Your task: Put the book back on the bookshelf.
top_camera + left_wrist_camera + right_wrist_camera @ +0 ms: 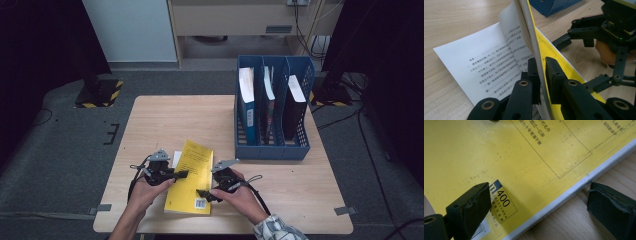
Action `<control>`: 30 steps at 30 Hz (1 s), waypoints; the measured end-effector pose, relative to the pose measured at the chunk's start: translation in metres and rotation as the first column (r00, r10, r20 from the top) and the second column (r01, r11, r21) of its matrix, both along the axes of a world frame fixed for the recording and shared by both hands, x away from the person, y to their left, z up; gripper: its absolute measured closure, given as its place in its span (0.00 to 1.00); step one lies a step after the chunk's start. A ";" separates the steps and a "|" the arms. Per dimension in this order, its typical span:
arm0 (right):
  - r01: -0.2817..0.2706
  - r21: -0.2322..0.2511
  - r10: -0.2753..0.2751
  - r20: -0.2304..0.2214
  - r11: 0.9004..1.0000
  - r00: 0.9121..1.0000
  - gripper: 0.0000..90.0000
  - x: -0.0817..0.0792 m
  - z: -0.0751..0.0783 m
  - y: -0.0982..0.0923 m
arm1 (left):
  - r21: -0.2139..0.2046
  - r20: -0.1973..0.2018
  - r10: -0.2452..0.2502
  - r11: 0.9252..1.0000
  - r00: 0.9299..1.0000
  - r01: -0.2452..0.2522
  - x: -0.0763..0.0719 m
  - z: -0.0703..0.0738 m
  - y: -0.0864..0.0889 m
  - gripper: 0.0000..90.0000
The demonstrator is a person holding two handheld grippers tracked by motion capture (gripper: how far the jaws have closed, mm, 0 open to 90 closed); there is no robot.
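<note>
Work in hand: opening the yellow book [190, 177] that lies at lower centre of the high view, on the near part of the desk [165, 112].
Left tongs [181, 174]: your left tongs are clamped on the book's cover and a few leaves at its left edge. In the left gripper view the cover [534, 47] stands on edge between the two pads, which press it from both sides at lower centre of that frame.
Right tongs [204, 194]: your right tongs stand wide apart and hold nothing. In the right gripper view one pad hovers over the cover near the barcode at lower left, the other over bare wood at lower right, with the book's long edge between them.
Printed page [486, 65]: already exposed, lying flat at left of the left gripper view.
Blue file rack [272, 107]: upper right of the high view, well apart from the book, three slots each holding something.
Done: cover gripped and lifted off the page beneath.
Left to do, by judgement: swing the cover fully over; your right tongs look placed to steady the book's other side.
</note>
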State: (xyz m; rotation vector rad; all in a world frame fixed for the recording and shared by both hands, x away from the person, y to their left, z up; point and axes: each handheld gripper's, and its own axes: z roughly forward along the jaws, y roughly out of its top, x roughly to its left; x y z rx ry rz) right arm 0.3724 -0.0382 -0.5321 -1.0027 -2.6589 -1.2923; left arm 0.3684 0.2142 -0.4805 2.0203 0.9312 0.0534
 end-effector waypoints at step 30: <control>-0.061 0.014 0.062 -0.055 0.998 0.997 0.31 0.023 0.024 0.002 | 0.087 -0.050 -0.126 0.988 0.991 0.130 0.013 0.012 0.018 0.89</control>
